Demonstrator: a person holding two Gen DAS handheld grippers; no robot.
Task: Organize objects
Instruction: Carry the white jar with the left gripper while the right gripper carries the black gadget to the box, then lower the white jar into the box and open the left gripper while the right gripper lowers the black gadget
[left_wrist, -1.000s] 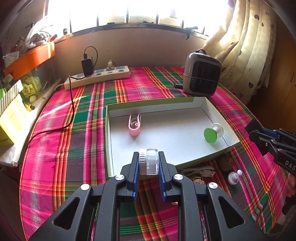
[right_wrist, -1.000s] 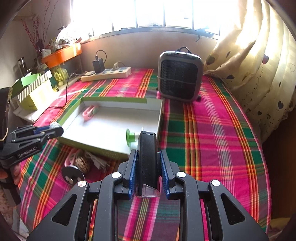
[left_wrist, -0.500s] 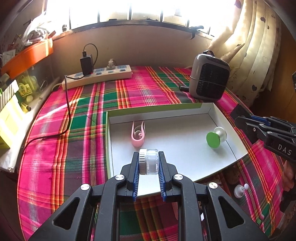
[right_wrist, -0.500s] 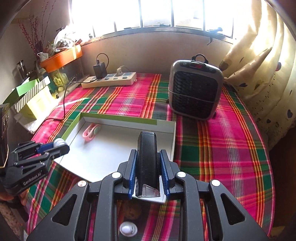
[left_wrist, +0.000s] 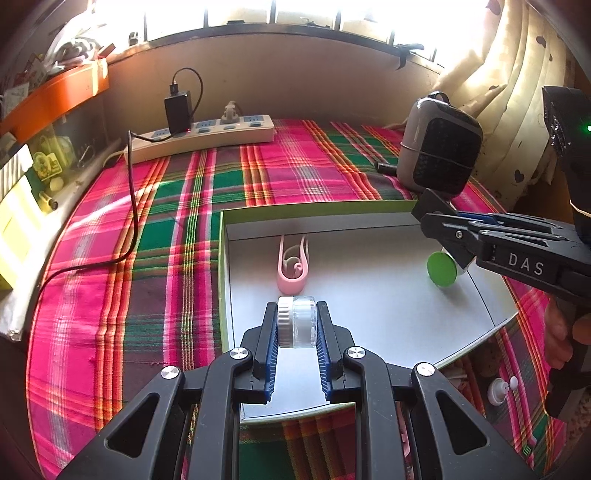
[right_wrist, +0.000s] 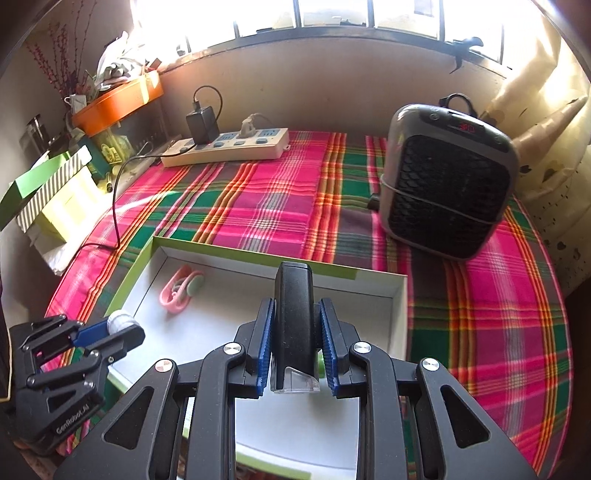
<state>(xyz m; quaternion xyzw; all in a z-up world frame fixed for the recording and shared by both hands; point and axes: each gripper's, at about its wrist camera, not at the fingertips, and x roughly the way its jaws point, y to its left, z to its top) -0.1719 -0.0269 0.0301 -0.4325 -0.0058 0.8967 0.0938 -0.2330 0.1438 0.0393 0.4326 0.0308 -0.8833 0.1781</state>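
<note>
My left gripper (left_wrist: 296, 325) is shut on a small clear jar with a white ribbed lid (left_wrist: 297, 322) and holds it over the near left part of the green-rimmed white box (left_wrist: 223, 280). My right gripper (right_wrist: 294, 328) is shut on a black oblong object with a clear base (right_wrist: 293, 317) and holds it over the box (right_wrist: 258, 258). Inside the box lie a pink clip (left_wrist: 292, 267), also seen in the right wrist view (right_wrist: 181, 290), and a green-capped spool (left_wrist: 443, 268). The right gripper (left_wrist: 436, 216) shows over the box's far right corner in the left wrist view.
A grey heater (right_wrist: 447, 184) stands at the back right on the plaid cloth (left_wrist: 159, 236). A power strip with a charger (left_wrist: 201, 134) lies at the back, its cable running left. Small items, among them a white knob (left_wrist: 498, 391), lie in front of the box. Curtains hang right.
Both grippers have moved forward over the box with their objects still held. The right gripper has come in above the box's right side.
</note>
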